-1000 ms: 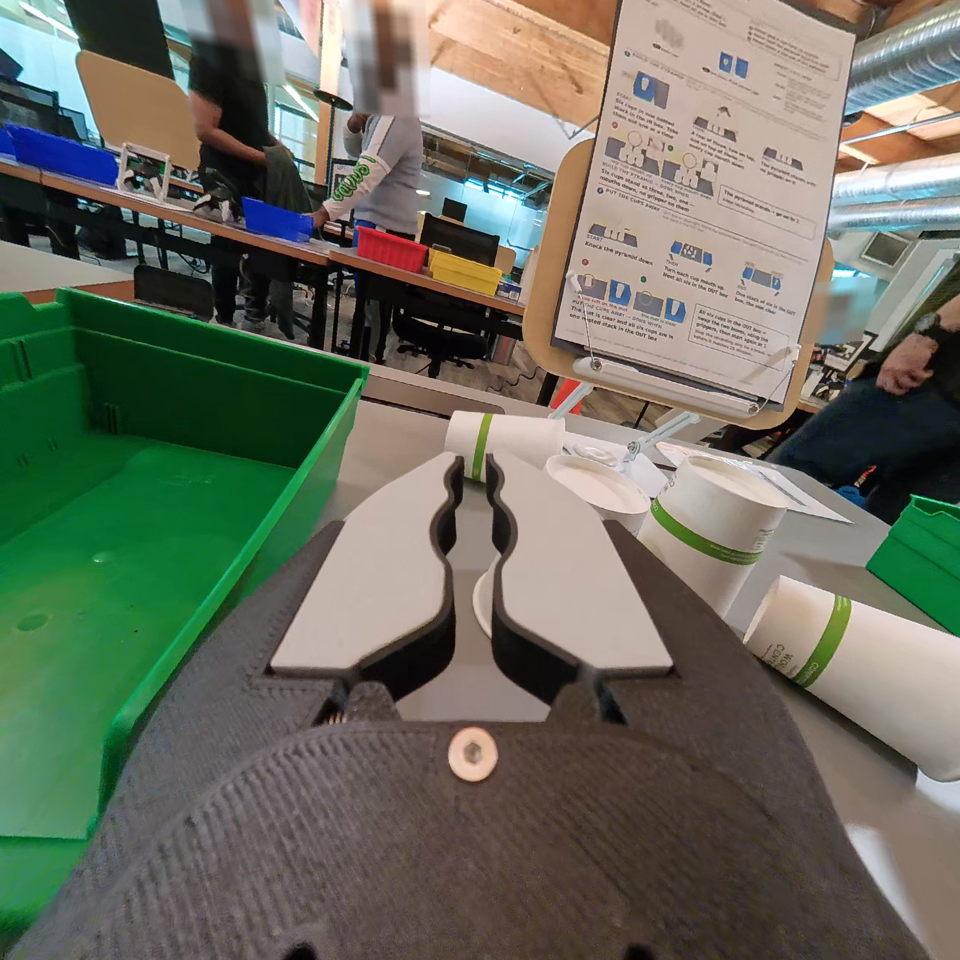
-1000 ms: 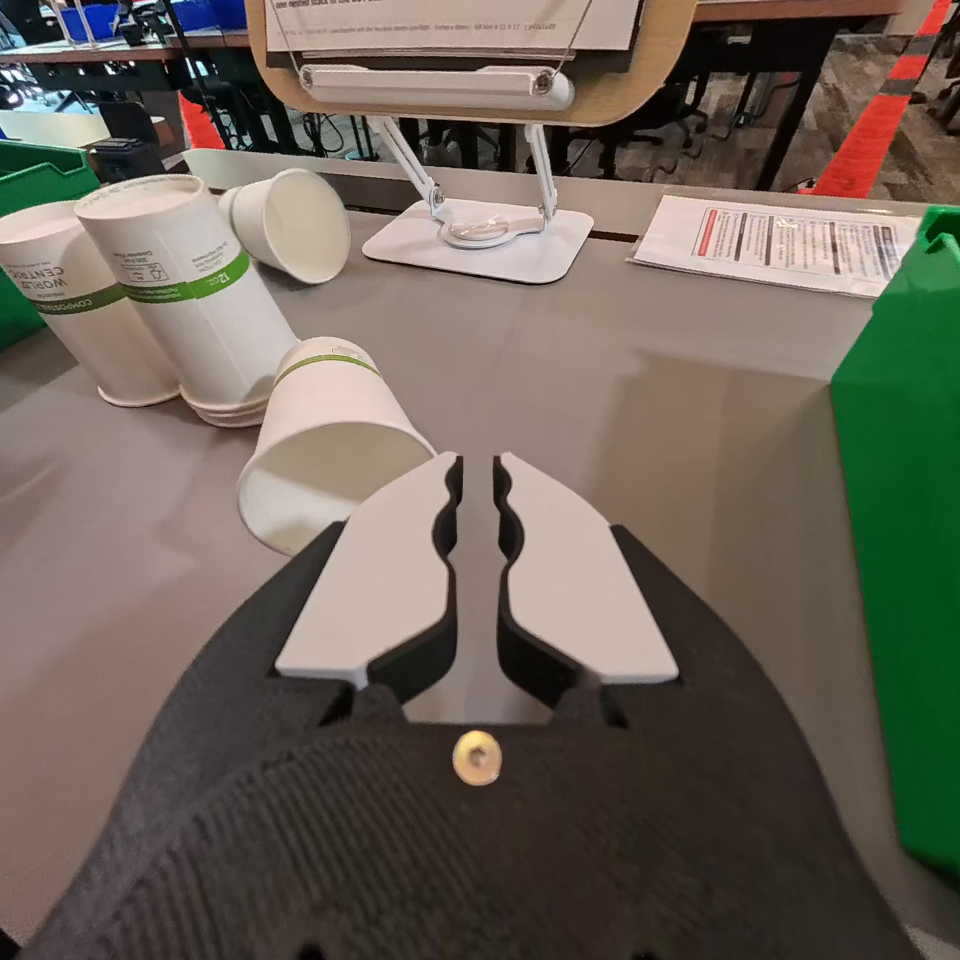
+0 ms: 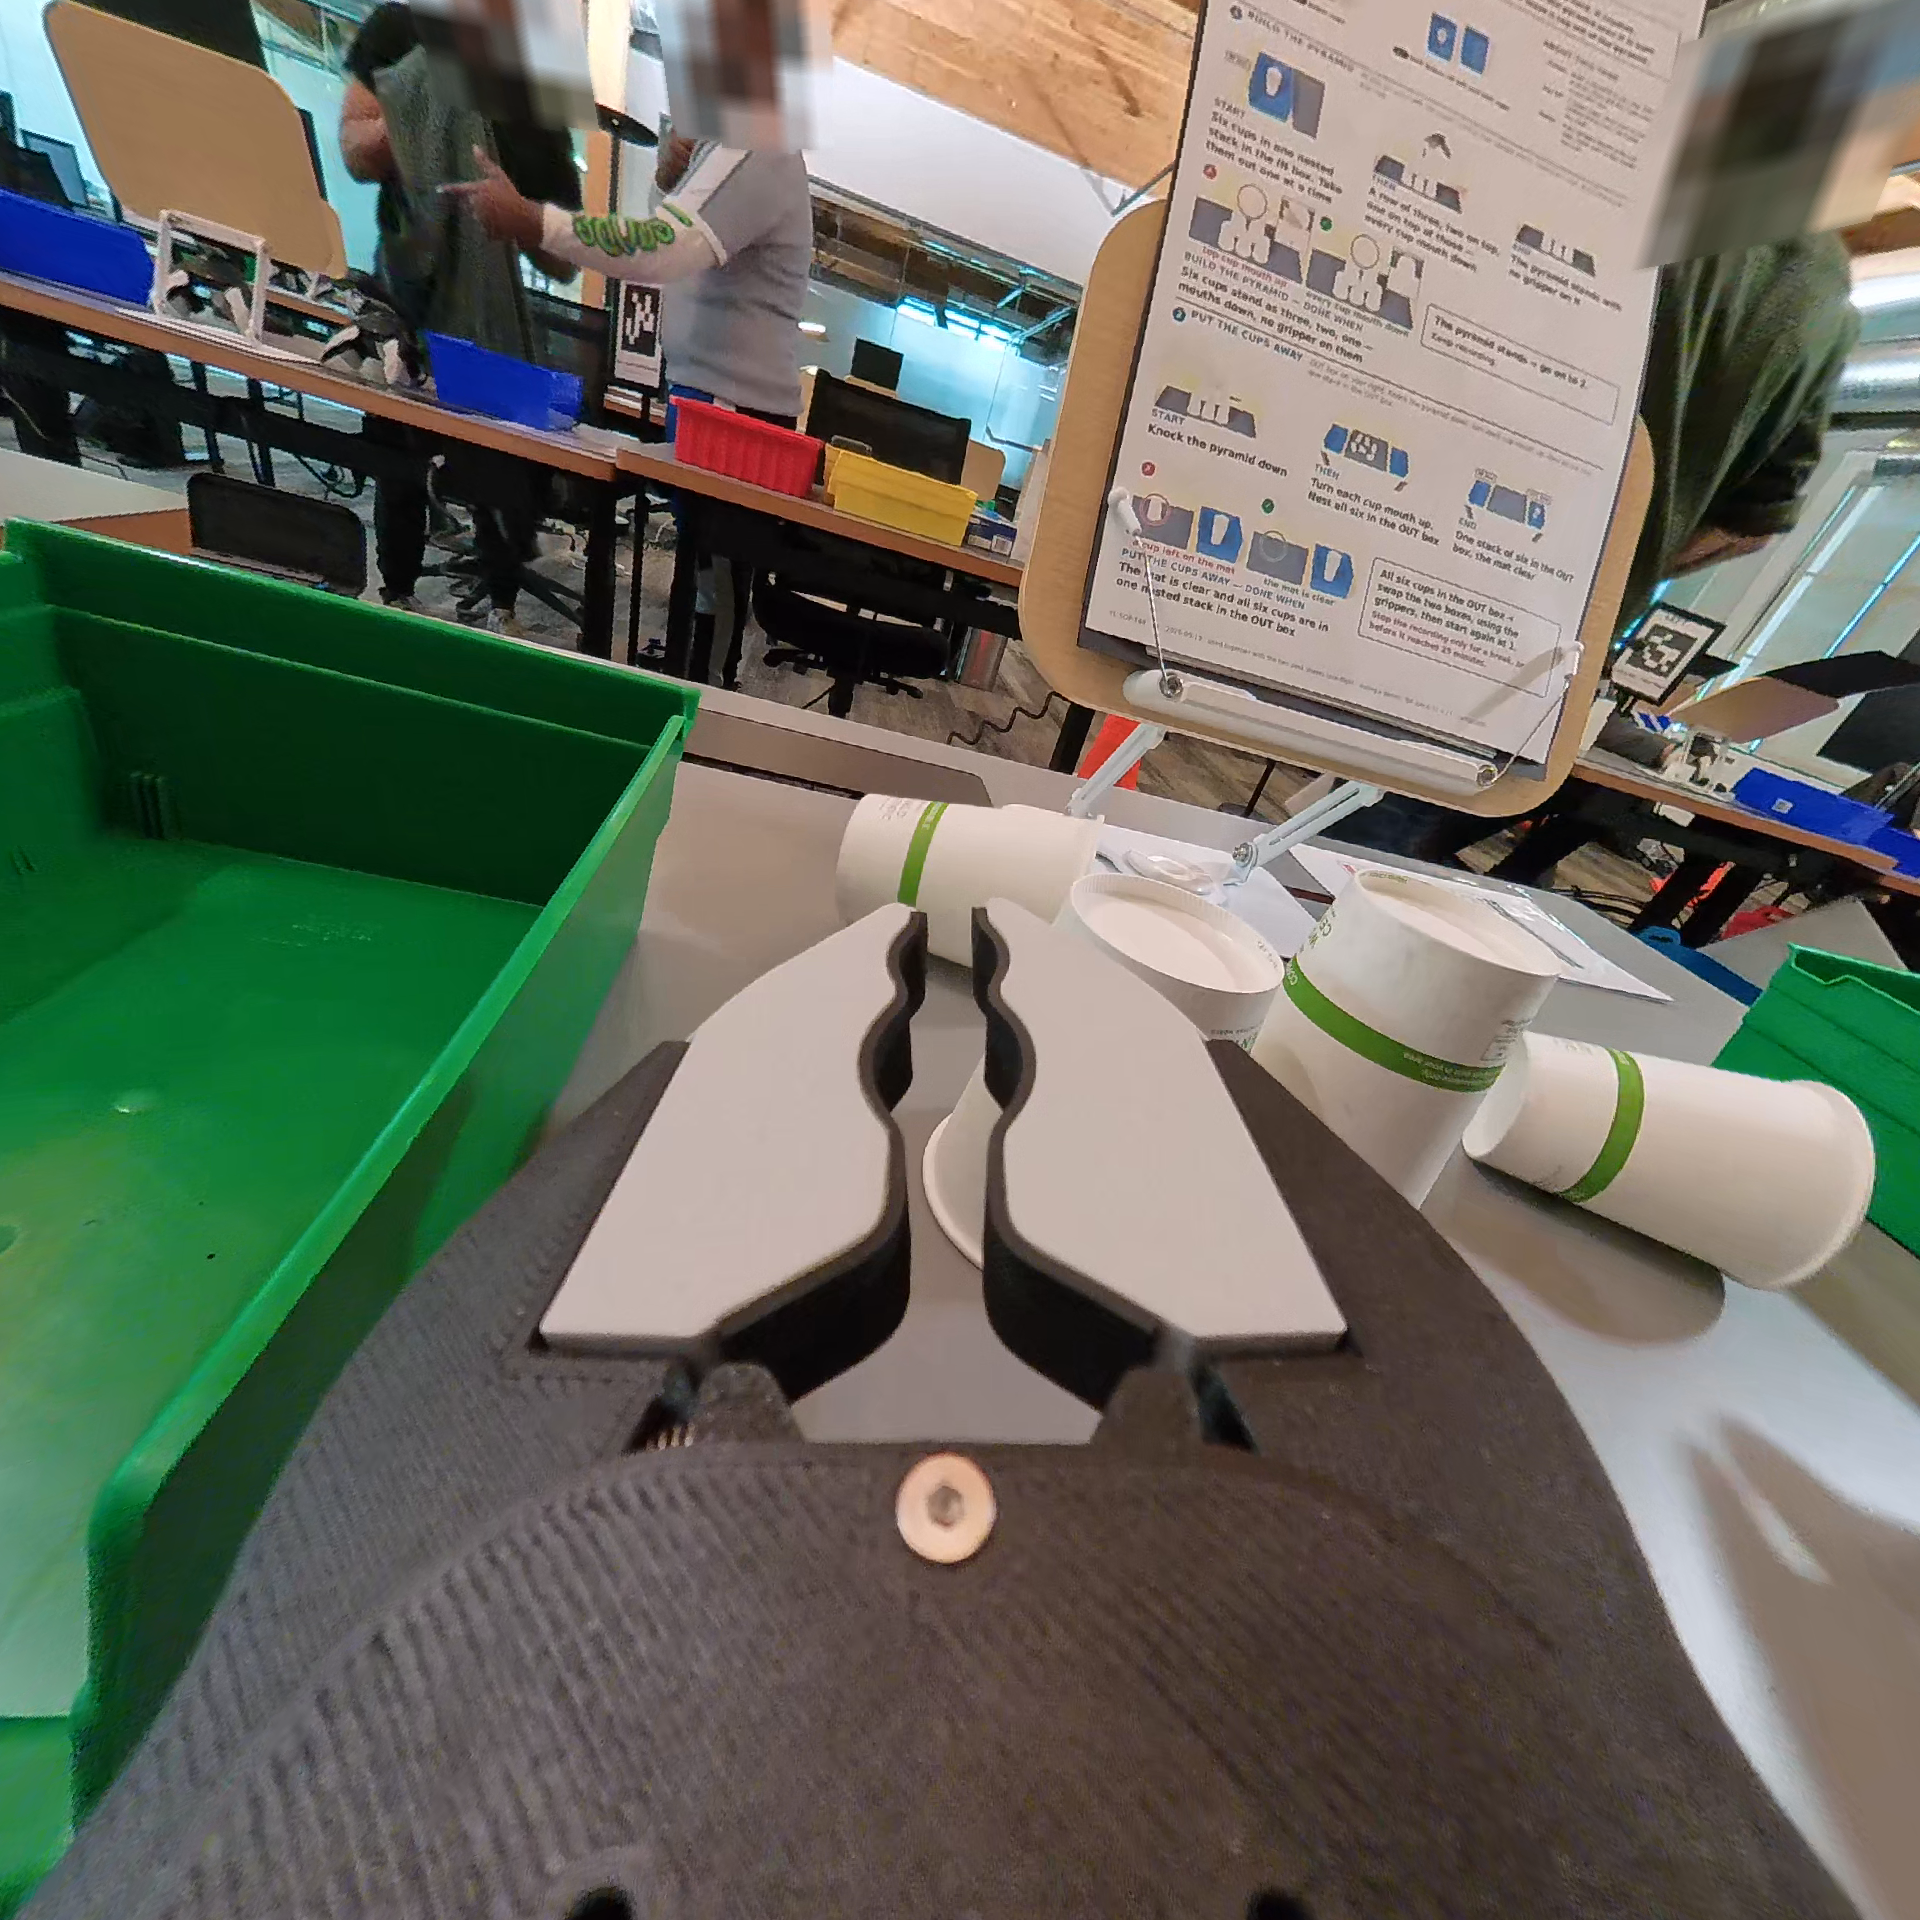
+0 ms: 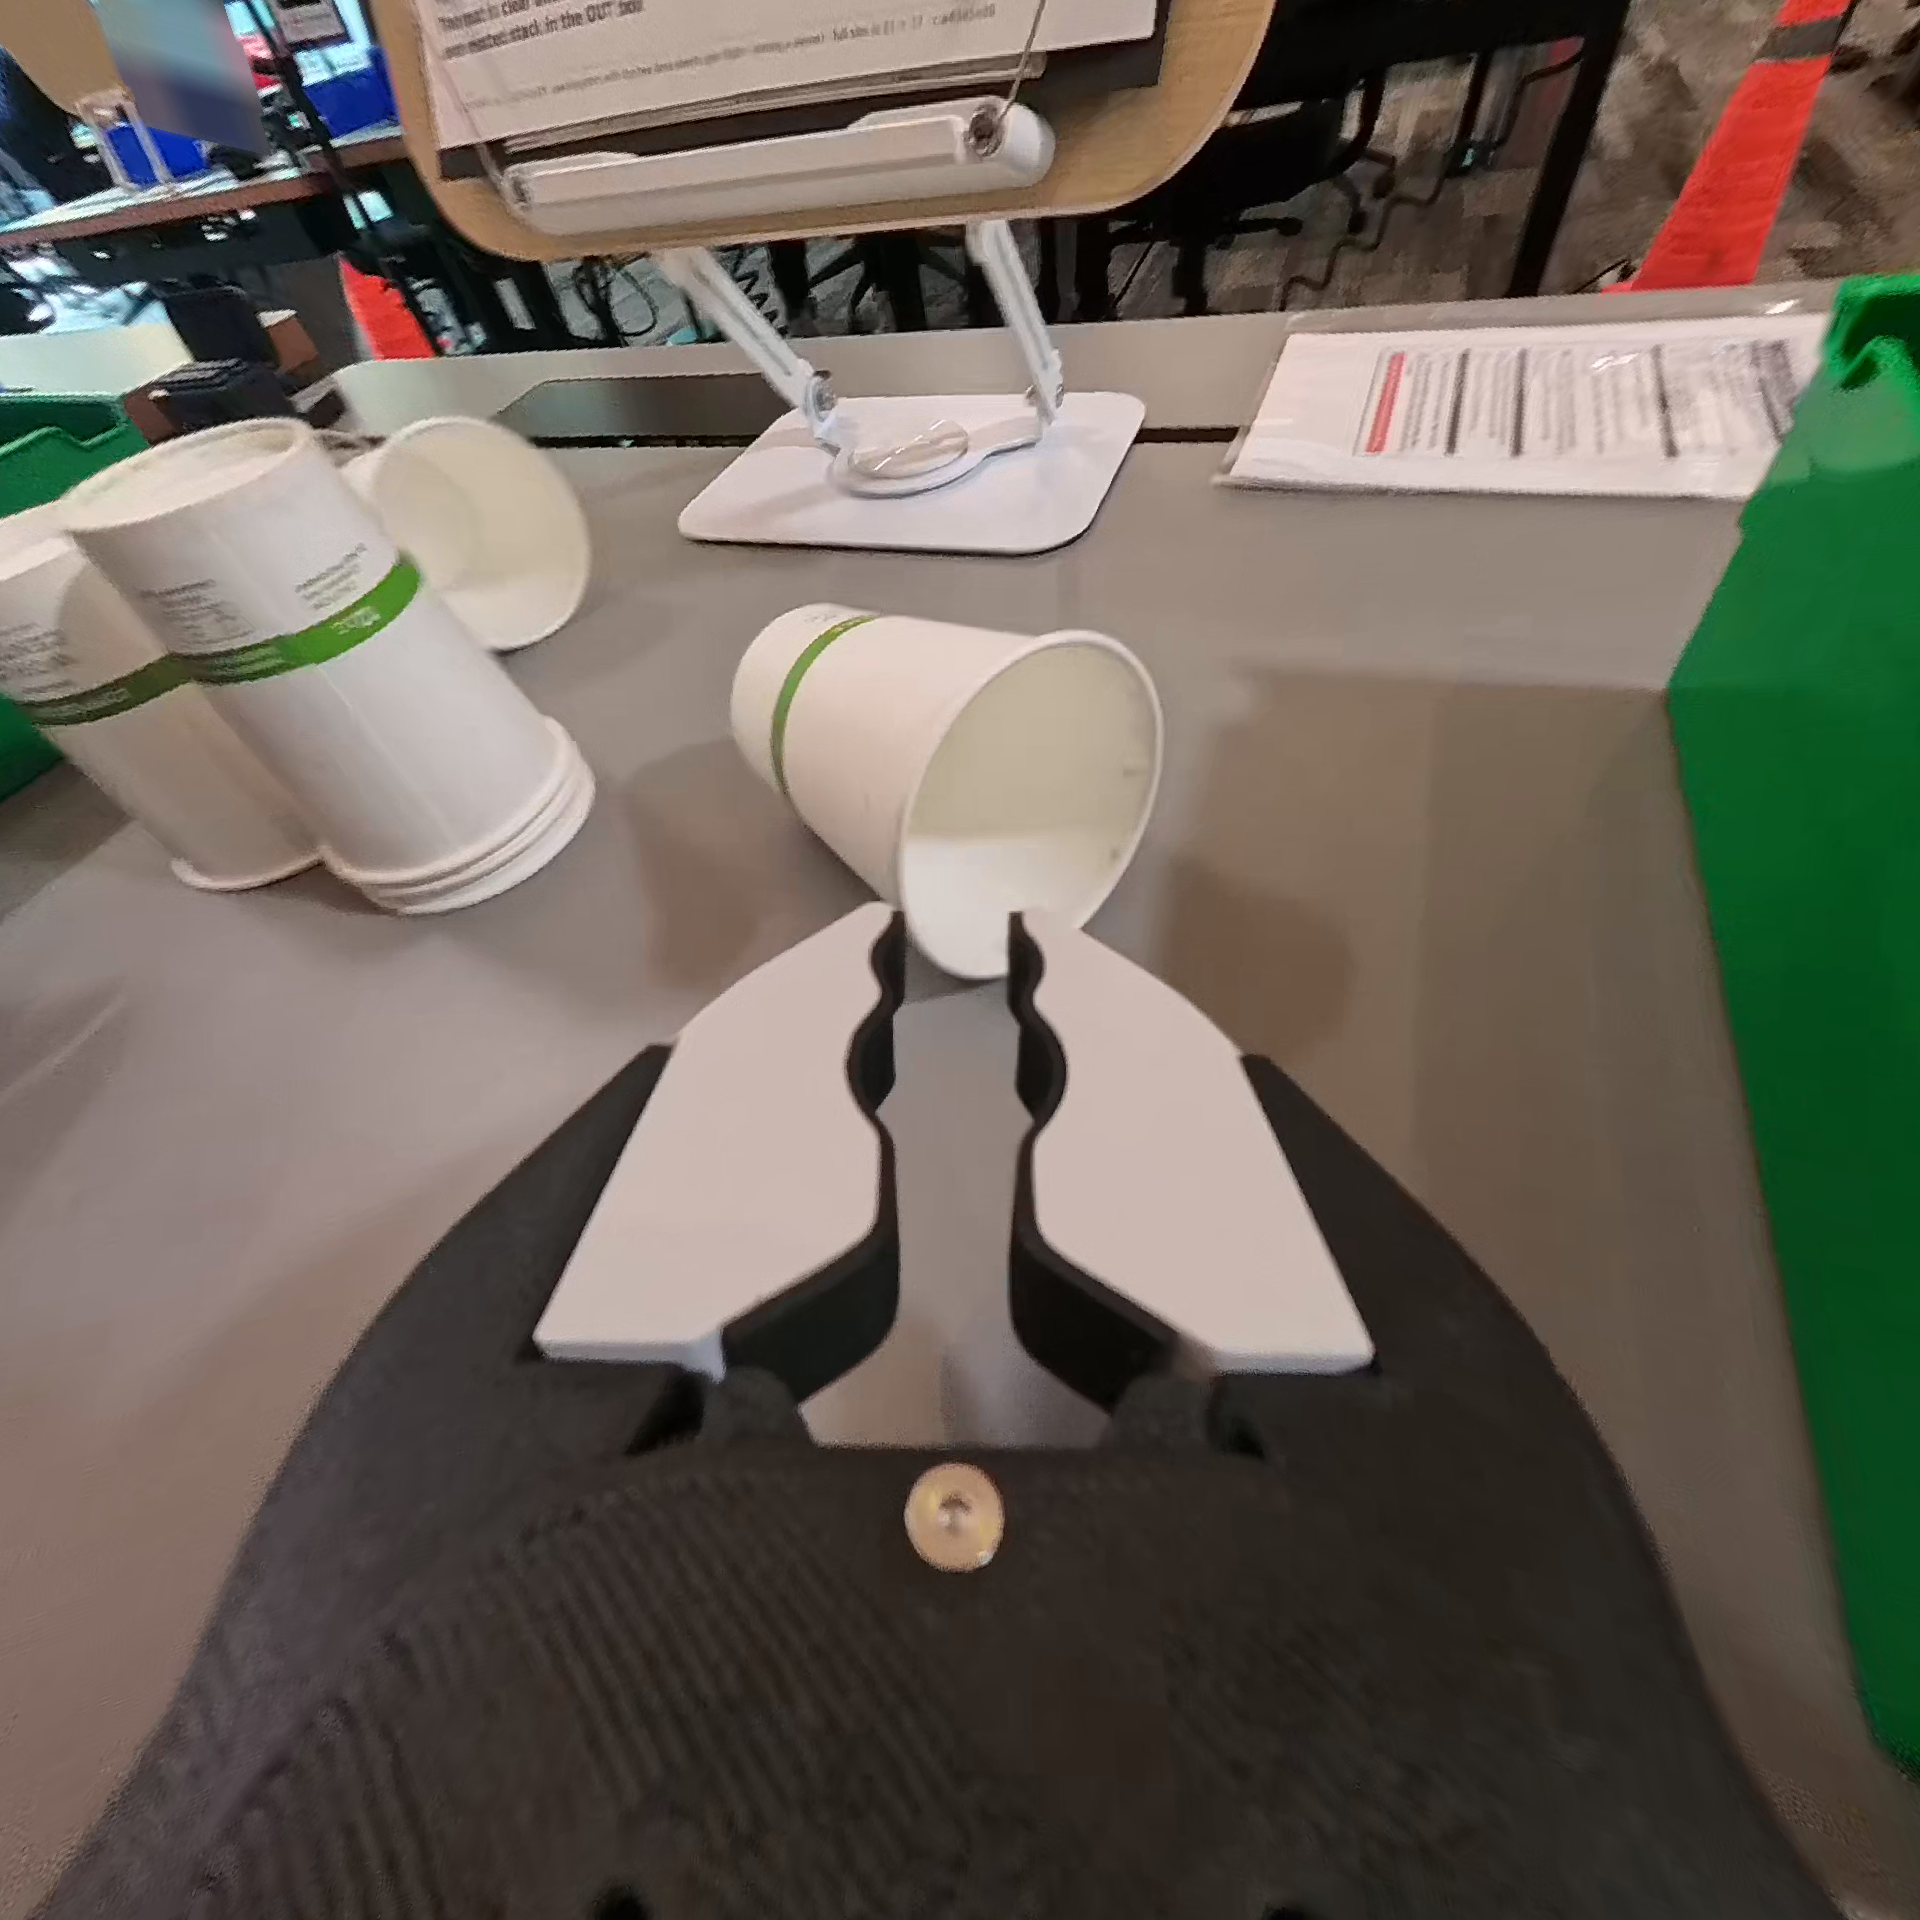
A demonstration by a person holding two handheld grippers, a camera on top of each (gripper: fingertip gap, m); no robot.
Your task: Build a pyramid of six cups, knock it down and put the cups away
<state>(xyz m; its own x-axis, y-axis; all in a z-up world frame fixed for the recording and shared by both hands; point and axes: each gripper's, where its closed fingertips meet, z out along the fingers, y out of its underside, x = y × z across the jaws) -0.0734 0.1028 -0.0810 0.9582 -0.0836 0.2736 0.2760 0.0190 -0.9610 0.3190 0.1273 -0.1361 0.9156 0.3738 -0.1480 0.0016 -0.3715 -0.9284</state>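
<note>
The grey table (image 4: 1403,831) carries a green bin (image 3: 312,935) on the left side and another green bin (image 4: 1808,935) at the right edge, with a clipboard stand (image 4: 914,488) at the back between them. Left of centre stands a nested stack of cups (image 4: 343,707), mouth down, touching a second upturned cup (image 4: 125,769) beside it, and one more cup (image 4: 488,530) lies on its side behind them. The tipped cup (image 4: 935,758) lies just ahead of the right gripper (image 4: 951,935), its long axis running back and to the left, its open mouth turned toward the fingertips and nearly touching them; this gripper is plainly the nearer one. Its jaws are parted by a narrow gap and hold nothing. The left gripper (image 3: 945,925) hangs beside the left bin, its jaws almost together and empty, with a small cup (image 3: 961,1174) visible on the table under them.
</note>
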